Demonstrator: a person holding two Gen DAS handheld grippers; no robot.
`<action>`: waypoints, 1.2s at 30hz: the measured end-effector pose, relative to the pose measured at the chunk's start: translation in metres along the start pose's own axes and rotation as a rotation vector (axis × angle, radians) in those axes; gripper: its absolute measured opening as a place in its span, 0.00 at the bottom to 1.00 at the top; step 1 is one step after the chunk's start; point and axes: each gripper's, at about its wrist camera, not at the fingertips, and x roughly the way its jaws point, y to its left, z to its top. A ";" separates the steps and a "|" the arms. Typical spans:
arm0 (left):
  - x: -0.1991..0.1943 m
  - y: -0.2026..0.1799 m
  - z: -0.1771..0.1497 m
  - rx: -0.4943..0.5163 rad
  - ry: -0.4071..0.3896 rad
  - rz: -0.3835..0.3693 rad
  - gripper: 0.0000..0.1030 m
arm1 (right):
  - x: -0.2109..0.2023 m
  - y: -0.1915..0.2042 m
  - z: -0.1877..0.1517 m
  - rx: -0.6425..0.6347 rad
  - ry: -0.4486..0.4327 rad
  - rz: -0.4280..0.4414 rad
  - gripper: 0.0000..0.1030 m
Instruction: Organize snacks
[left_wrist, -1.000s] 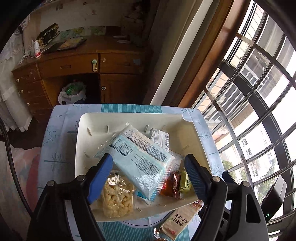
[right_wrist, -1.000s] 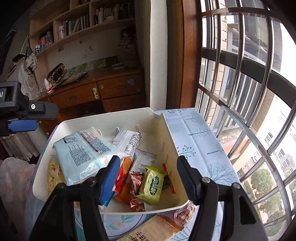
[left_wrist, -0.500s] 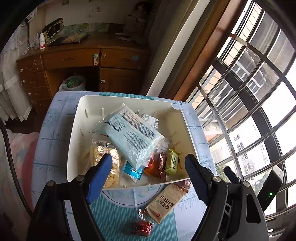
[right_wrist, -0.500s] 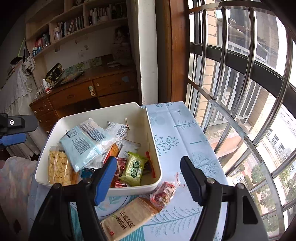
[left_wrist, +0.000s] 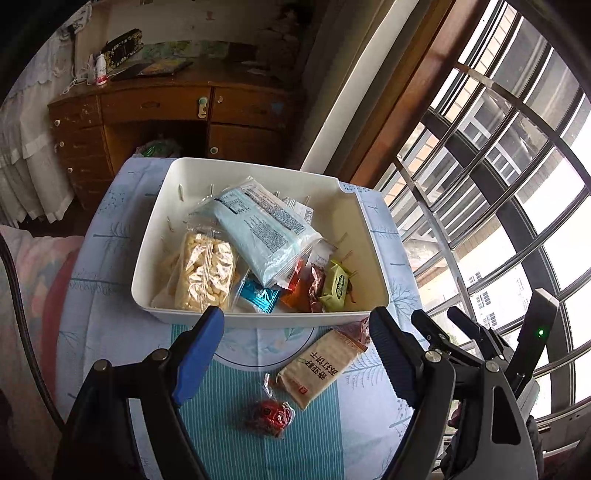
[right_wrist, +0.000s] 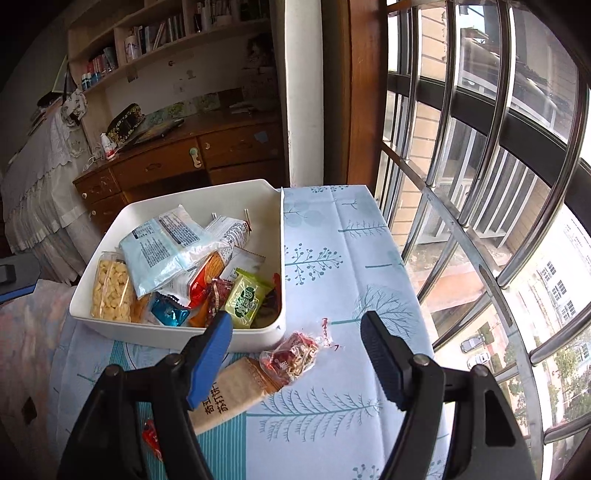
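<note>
Both sets of fingers spread wide, gripping nothing: left gripper (left_wrist: 295, 347) low in the frame above the striped centre of the table (left_wrist: 236, 424), right gripper (right_wrist: 295, 339) low in its own frame over the tree-print cloth. White bin (left_wrist: 258, 319) mid-frame in the left wrist view, packed with snacks: pale blue packet (left_wrist: 258, 229) lying across the top, clear bag of puffed pieces (left_wrist: 205, 271) at left, green wrapped sweet (left_wrist: 336, 284) at right. Still outside the bin, on the table just before its near wall: tan cracker packet (left_wrist: 321, 365), red wrapped candy (left_wrist: 271, 415) nearer the bottom edge, clear bag of reddish snacks (right_wrist: 291, 356) touching the cracker packet's end. Wooden desk (left_wrist: 155, 107) in the upper left background.
</note>
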 end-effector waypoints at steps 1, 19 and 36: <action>0.001 0.000 -0.005 -0.007 0.004 0.008 0.77 | 0.001 -0.002 -0.001 -0.009 0.005 0.008 0.70; 0.070 0.005 -0.103 -0.142 0.222 0.168 0.77 | 0.045 -0.033 -0.020 -0.072 0.213 0.228 0.77; 0.134 0.022 -0.129 -0.194 0.388 0.245 0.77 | 0.113 -0.029 -0.032 0.035 0.408 0.295 0.83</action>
